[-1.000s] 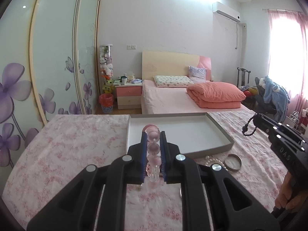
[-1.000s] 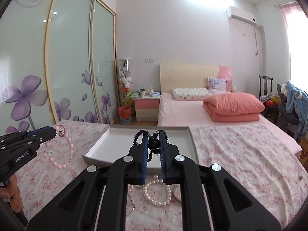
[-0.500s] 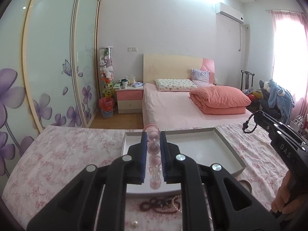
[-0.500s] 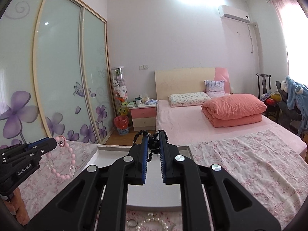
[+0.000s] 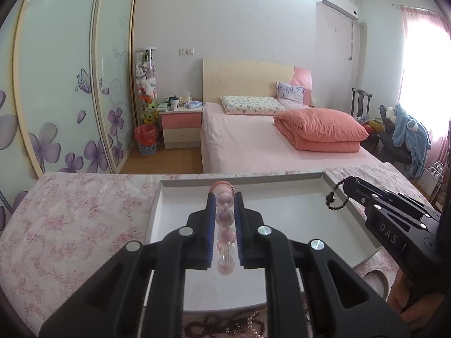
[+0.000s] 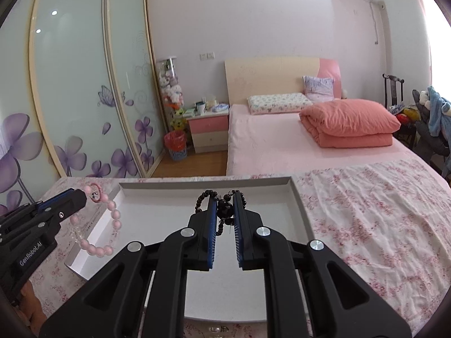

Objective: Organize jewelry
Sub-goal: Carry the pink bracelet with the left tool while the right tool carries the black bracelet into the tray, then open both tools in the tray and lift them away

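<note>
Left gripper (image 5: 224,197) pinching pink bracelet (image 5: 224,219); right gripper (image 6: 225,200) pinching black bracelet (image 6: 225,211).

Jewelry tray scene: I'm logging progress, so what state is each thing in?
Left gripper: shut on pink bead bracelet.
Right gripper: shut on black bead bracelet.
Tray: empty where visible.
Dark red beads: loose on the cloth, outside the tray.
</note>
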Available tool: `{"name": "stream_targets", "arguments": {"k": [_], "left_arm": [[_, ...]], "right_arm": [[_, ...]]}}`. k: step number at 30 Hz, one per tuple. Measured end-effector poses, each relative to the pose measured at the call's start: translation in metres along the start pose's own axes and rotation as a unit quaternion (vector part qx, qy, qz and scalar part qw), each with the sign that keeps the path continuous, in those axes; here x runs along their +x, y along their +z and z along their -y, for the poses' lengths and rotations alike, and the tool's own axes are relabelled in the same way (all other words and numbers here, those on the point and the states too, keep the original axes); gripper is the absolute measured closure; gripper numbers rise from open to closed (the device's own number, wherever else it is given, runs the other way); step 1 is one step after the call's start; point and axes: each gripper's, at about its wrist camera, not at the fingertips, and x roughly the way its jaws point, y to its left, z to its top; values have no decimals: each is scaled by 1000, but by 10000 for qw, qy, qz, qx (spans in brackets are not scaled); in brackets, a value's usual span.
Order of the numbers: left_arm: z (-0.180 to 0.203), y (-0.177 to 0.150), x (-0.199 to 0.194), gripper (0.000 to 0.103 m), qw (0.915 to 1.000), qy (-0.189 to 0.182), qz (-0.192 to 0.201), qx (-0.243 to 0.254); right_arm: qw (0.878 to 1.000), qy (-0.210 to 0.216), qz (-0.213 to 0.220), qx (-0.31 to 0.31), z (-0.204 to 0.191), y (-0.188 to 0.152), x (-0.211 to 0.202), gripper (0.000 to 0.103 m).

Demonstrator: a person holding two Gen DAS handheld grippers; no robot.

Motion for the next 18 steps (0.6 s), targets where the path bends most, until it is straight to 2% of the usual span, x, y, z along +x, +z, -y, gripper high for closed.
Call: {"name": "stream_targets", "arguments": {"k": [7, 8, 9, 11, 13, 18], "left_arm": [[-4, -9, 26, 89, 9993, -112, -359, -45], [-5, -9, 27, 89, 9993, -104, -346, -47], [-5, -9, 27, 88, 9994, -90, -319, -42], [-6, -8, 25, 86, 9994, -107, -315, -54], [-9, -7, 24, 83, 9995, -83, -287, -100], [-25, -3, 15, 83, 9994, 82, -190, -292]], "right_arm": [[9986, 55, -483, 184, 5, -7, 20, 89], [9983, 75, -535, 203, 6, -8, 22, 84], [9982, 69, -560, 221, 6, -9, 24, 67], [9983, 35, -513, 262, 8, -11, 21, 48], [9988, -4, -445, 212, 8, -11, 18, 48], [9994, -70, -291, 192, 13, -7, 9, 48]]}}
